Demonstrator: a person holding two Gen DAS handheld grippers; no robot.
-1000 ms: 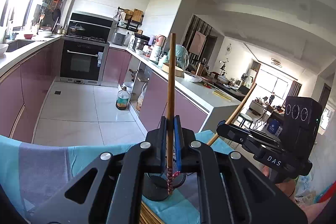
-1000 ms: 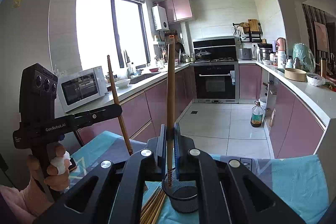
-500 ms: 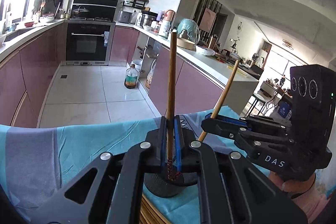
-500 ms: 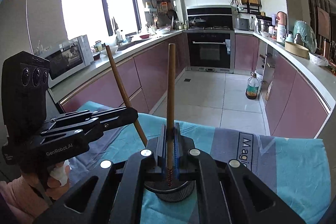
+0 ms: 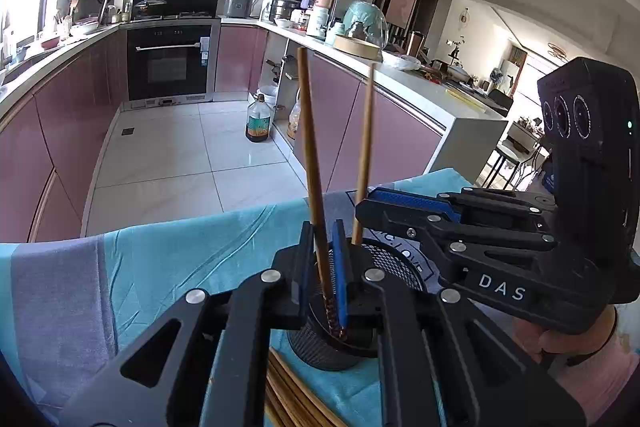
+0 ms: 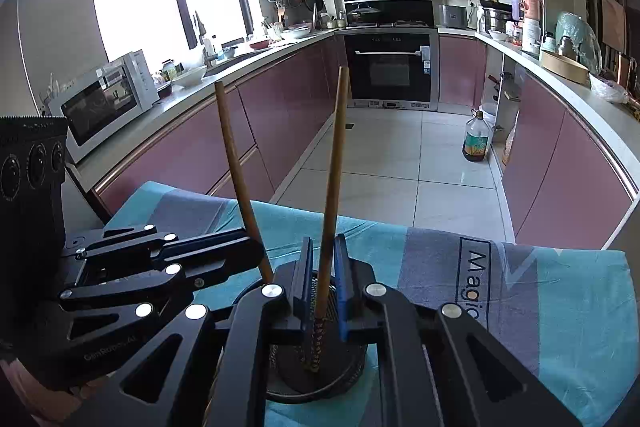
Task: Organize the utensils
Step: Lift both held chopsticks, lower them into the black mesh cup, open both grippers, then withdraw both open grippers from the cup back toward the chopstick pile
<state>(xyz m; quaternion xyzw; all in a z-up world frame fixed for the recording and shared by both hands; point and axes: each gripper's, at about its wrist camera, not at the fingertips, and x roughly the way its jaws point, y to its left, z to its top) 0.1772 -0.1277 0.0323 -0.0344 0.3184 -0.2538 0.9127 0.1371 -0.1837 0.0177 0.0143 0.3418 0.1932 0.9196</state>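
Note:
A black mesh utensil cup (image 5: 394, 263) (image 6: 344, 375) stands on a blue and grey cloth. My left gripper (image 5: 322, 267) has its jaws slightly apart around a brown chopstick (image 5: 310, 147) that leans left, its patterned tip down in the cup. My right gripper (image 6: 324, 283) likewise has its jaws parted around a second chopstick (image 6: 334, 163), whose tip rests on the cup's bottom. Each gripper shows in the other's view, the right one (image 5: 460, 227) and the left one (image 6: 168, 259), both over the cup.
Several more chopsticks (image 5: 296, 399) lie on the cloth (image 5: 168, 267) near the cup. The table edge drops to a tiled kitchen floor (image 6: 380, 155). Purple cabinets (image 6: 192, 147), an oven and an oil bottle (image 5: 259, 119) stand beyond.
Both grippers have come down and together over the cup. The chopstick tips have gone into it, the jaws have loosened and the sticks now lean.

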